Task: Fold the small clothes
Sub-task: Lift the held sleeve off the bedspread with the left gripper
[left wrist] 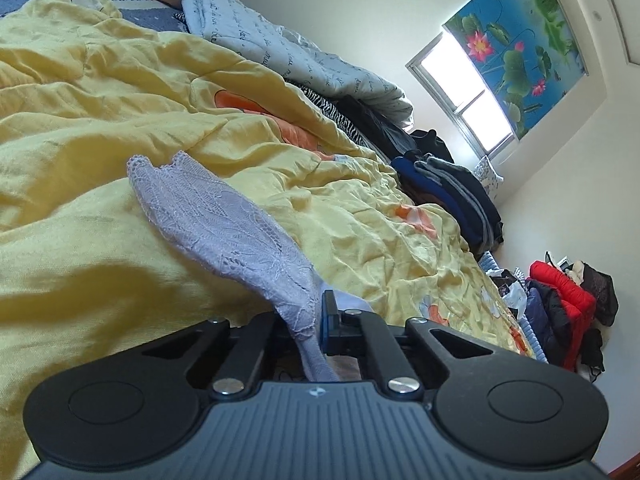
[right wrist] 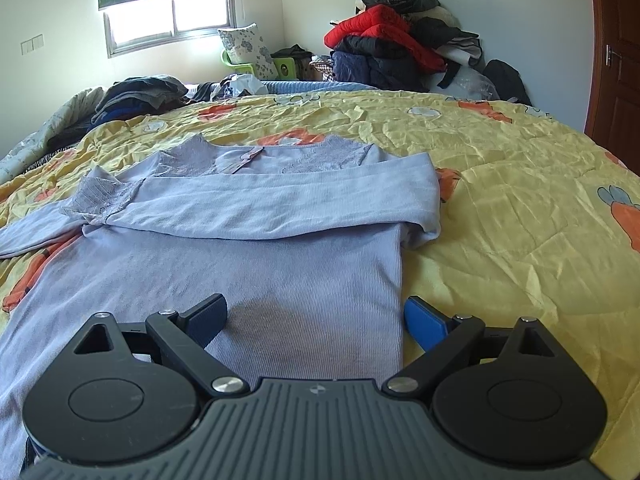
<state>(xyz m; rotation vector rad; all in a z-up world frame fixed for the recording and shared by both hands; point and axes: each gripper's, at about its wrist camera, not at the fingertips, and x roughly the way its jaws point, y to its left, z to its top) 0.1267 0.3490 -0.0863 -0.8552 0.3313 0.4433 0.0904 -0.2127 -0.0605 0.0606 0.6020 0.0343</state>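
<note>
The fingers of our left gripper point(left wrist: 310, 320) are clenched on the lace cuff point(left wrist: 224, 220) of a lavender long-sleeved top point(right wrist: 280, 264); only one blue pad point(left wrist: 326, 322) shows, the cloth hiding the other. From the pinch, the lace runs up and away to the left, lifted clear of the yellow floral quilt point(left wrist: 100, 120), while a plain strip of the same sleeve hangs down between the black finger links.

Our right gripper point(right wrist: 316, 320) stands released, its two blue-padded fingers point(right wrist: 424, 320) spread wide. The body of the top lies flat on the quilt beneath and ahead of it. The left-hand finger rests over the fabric, and the right-hand finger sits just past the garment's side edge, above the quilt. We cannot tell whether either pad touches the cloth.

In the right wrist view, one sleeve point(right wrist: 288, 204) is folded straight across the chest, its lace end at the left. The other sleeve trails off to the left edge. The neckline with its small bow point(right wrist: 250, 156) lies at the far end.

Beyond the bed, a heap of jackets point(right wrist: 392, 48) sits against the wall, and a pile of dark clothes point(right wrist: 140, 92) lies near the window point(right wrist: 172, 20).
</note>
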